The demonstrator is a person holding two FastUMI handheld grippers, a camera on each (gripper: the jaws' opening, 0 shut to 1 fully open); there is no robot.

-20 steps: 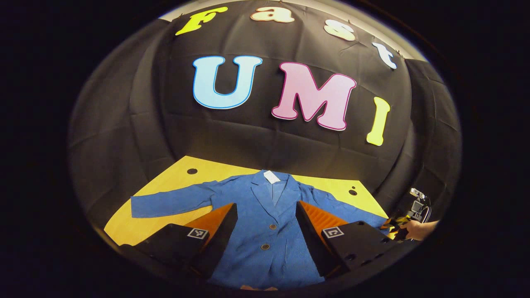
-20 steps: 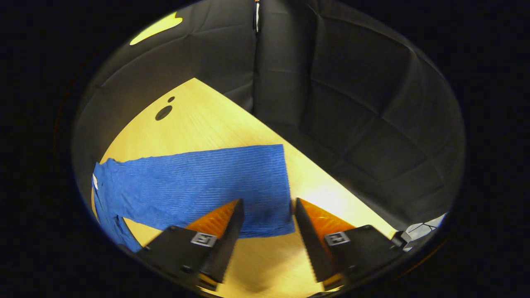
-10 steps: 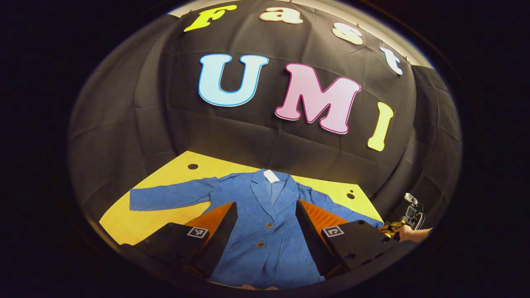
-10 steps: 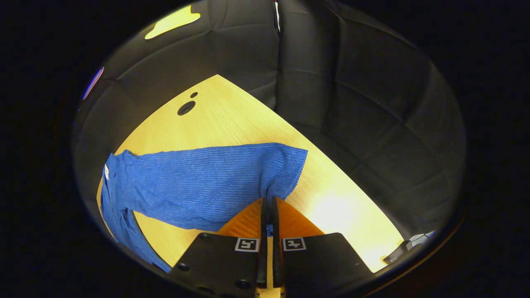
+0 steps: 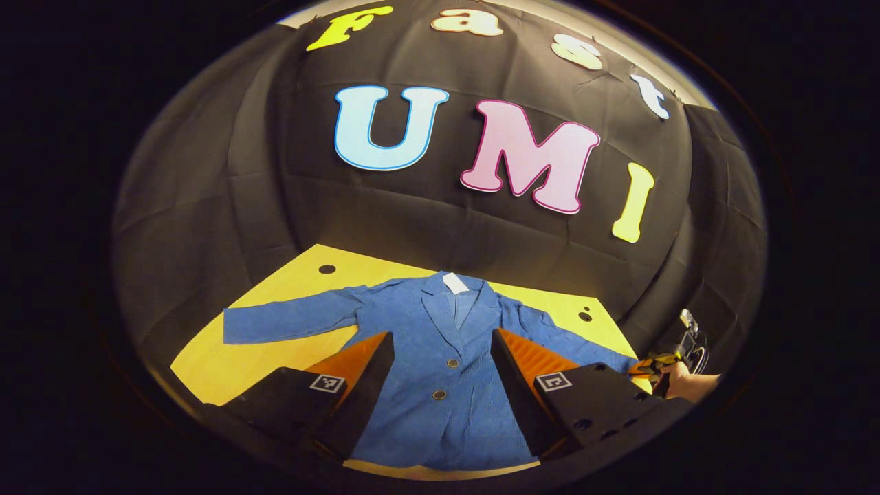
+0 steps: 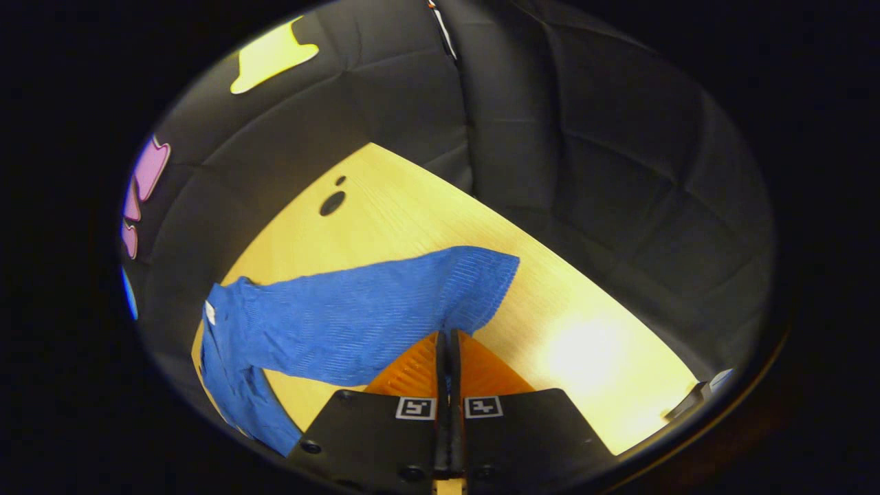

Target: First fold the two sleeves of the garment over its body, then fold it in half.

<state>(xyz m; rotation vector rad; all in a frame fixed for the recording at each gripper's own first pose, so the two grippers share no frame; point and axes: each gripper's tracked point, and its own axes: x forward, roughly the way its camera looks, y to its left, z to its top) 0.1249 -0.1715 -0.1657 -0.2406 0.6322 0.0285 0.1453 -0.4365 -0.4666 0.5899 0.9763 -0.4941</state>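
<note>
**Right sleeve pinched, ready to fold**

The right gripper (image 6: 445,337) has its fingers pressed together on the cuff edge of the right sleeve (image 6: 385,302), lifting it a little, probably to carry it over the body; the left gripper (image 5: 441,364) hangs wide apart and empty above the front of the blue jacket (image 5: 447,385), which lies flat on the yellow table (image 5: 275,350); one jacket, two sleeves, two buttons, two grippers.

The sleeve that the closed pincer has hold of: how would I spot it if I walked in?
Look at the yellow wooden table and the blue jacket spread flat on it. The pinched sleeve is the one whose cuff is puckered between the right gripper; the other sleeve lies flat.
</note>
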